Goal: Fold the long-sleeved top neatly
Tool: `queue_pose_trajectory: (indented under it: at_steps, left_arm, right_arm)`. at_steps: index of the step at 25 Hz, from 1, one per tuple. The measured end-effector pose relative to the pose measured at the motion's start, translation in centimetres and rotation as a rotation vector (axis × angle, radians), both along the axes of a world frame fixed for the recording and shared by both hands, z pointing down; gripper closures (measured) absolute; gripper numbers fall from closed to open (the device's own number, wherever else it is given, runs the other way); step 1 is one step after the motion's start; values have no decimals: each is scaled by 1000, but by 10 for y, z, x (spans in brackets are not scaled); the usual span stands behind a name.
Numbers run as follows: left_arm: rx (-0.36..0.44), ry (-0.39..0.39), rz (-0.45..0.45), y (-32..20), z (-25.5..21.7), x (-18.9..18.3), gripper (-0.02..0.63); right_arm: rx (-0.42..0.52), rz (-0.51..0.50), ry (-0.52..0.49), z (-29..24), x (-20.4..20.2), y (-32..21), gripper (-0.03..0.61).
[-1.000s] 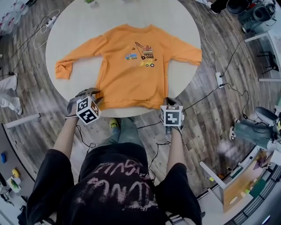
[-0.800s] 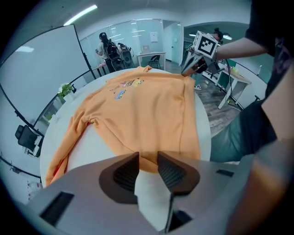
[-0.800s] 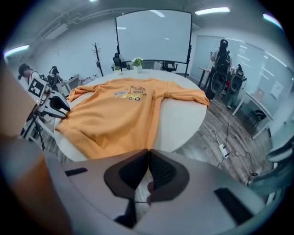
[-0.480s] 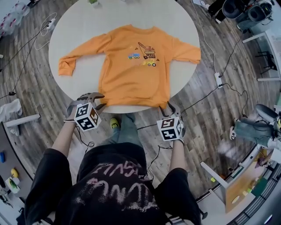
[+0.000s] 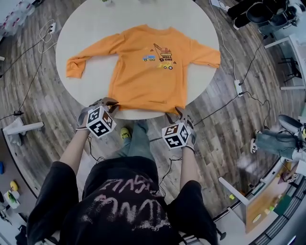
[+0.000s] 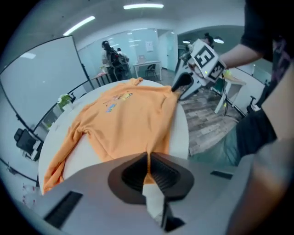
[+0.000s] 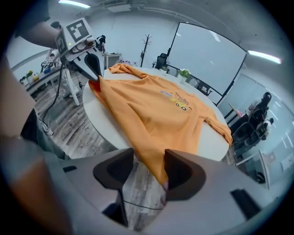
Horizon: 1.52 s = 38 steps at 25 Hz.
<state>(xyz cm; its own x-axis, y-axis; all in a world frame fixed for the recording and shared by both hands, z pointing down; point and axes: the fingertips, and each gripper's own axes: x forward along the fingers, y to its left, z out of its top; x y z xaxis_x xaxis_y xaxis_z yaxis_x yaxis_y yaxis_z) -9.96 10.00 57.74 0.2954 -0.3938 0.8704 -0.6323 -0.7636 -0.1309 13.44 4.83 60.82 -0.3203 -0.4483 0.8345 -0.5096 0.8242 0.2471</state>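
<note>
A round white table point(image 5: 91, 28) stands on a wood-plank floor point(image 5: 224, 129). The orange top point(image 5: 143, 81) lies flat on the table with its front up. Its neck points to 12 o'clock and its hem runs along the rim at 6 o'clock. One sleeve point(image 5: 91, 55) stretches toward 9 o'clock. The other sleeve point(image 5: 203, 51) reaches 3 o'clock, with its cuff at the table's edge. A small truck-and-crane print point(image 5: 160, 55) sits on the chest.

The left gripper point(image 5: 109, 102) is at 7 o'clock on the hem. Its jaws have just been closing and now meet on a pinch of orange cloth, with the hem corner caught between the pads. The right gripper point(image 5: 178, 113) is at 5 o'clock, just off the rim. Its jaws have just been opening and stand apart. The other hem corner hangs loose between them, close to one pad, and nothing is clamped.

A potted plant point(image 6: 64, 100) stands on the far side of the table, well apart from the top. On the floor, a power strip point(image 5: 237, 87) lies at 3 o'clock with a cable point(image 5: 258, 103) trailing from it. A white cord point(image 5: 45, 36) loops at 10 o'clock. The person's knees and a yellow shoe point(image 5: 125, 133) sit under the rim at 6 o'clock, between the two grippers. Office chairs point(image 5: 267, 12) crowd the floor at 2 o'clock. A large white board point(image 7: 206, 55) closes the room behind the table.
</note>
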Motion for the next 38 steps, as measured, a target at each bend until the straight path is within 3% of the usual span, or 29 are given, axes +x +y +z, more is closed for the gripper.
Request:
queue_pose_trajectory:
  at_steps: [5, 11, 17, 19, 25, 27, 29, 31, 34, 38]
  left_arm:
    - [46, 165, -144, -1, -39, -25, 589]
    - [87, 278, -198, 5, -67, -35, 589]
    - [177, 277, -190, 14, -93, -48, 589]
    - [170, 263, -197, 20, -87, -57, 589]
    - [13, 97, -105, 54, -10, -54, 583]
    - [-29, 93, -86, 60, 2, -52, 547]
    - [-73, 108, -70, 68, 6, -54, 467]
    - [-85, 113, -72, 73, 4, -63, 439]
    - [-60, 108, -163, 68, -3, -94, 442]
    - [2, 99, -400, 41, -14, -155, 457]
  right_arm:
    - [85, 2, 19, -6, -13, -4, 369]
    - [184, 67, 34, -17, -16, -16, 530]
    - [285, 15, -11, -81, -21, -13, 554]
    - [299, -20, -28, -97, -28, -6, 553]
    - [110, -102, 21, -35, -35, 36, 527]
    - [52, -118, 15, -22, -40, 49, 479]
    - [5, -110, -13, -17, -43, 58, 410]
    - [-22, -80, -50, -20, -39, 62, 392]
    - [-13, -41, -83, -35, -25, 53, 393]
    - [48, 44, -129, -63, -7, 16, 480]
